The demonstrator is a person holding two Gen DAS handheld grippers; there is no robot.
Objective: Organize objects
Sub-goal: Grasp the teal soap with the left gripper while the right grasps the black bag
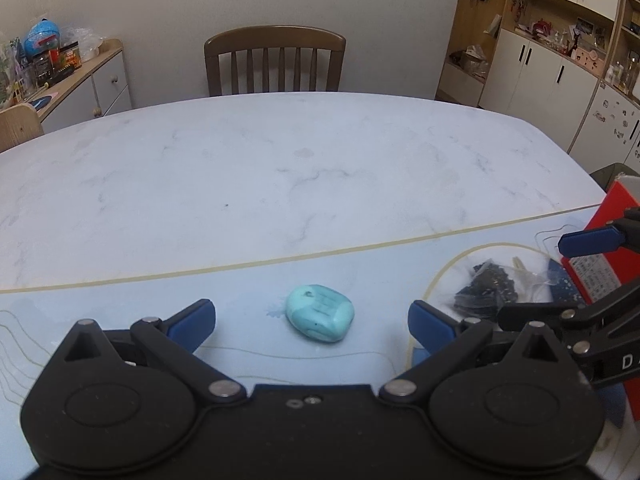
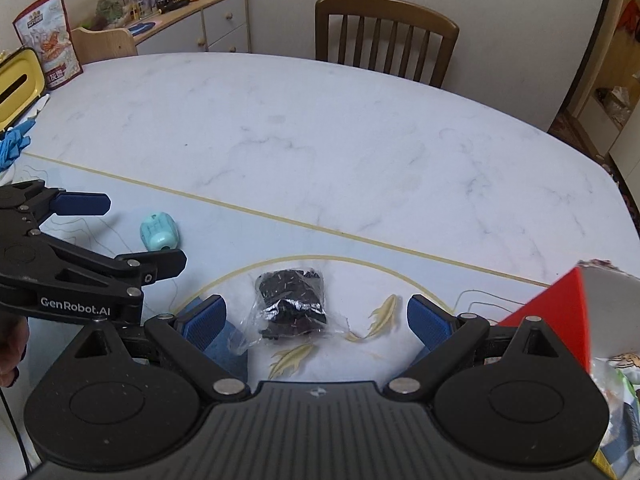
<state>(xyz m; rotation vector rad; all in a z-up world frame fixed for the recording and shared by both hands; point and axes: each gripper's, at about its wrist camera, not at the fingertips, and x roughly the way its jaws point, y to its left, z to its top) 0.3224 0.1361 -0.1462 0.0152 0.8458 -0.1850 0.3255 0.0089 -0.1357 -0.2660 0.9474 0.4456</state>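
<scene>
Lying on the pale blue mat [image 1: 120, 320], a teal case [image 1: 320, 318] sits just ahead of the left gripper [image 1: 312, 322], between its spread blue pads and touching neither. Its long axis runs roughly across that gripper's view, slightly slanted. Beside it to the right, a clear bag of dark bits [image 2: 290, 306] rests flat in front of the right gripper [image 2: 316, 322], whose jaws are also wide apart and empty. Only the right wrist view shows the yellow box [image 2: 18, 84] and snack pouch [image 2: 48, 42] at the table's [image 2: 360, 128] far left edge; both show a red box [image 2: 552, 312].
</scene>
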